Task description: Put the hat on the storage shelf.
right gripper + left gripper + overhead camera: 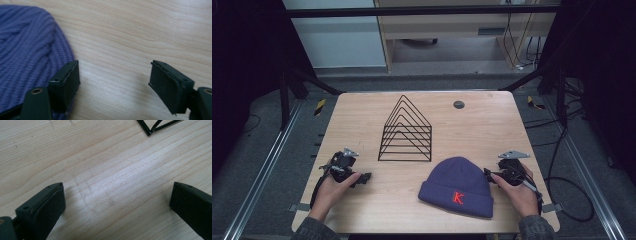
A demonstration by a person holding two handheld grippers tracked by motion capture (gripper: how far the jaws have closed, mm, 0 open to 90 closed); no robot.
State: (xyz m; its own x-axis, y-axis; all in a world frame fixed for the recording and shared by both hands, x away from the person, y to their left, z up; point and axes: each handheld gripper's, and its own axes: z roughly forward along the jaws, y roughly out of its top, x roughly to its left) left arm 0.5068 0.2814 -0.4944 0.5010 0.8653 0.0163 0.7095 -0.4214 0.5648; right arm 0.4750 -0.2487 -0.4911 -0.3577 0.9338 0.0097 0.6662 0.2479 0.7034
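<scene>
Lying flat near the front right of the counter (362,107), the knitted hat (459,186) is a purple, ribbed dome with a folded cuff that carries a red letter K (457,197). Its yarn runs in soft raised ridges, seen close in the right gripper view. Beyond it, toward the middle, stands a black wire rack (406,131) made of nested triangular loops, upright and well apart from the hat. The counter is pale wood with a fine straight grain and rounded corners; a small dark round cap (458,104) sits near its far edge. Around it are a grey floor, dark frame rails and loose cables.

The right tool (488,173) rests just beside the hat's right edge, its jaws spread, one jaw at the knit's edge and bare wood between them. The left tool (365,176) lies well apart on the left, jaws spread wide over bare wood.
</scene>
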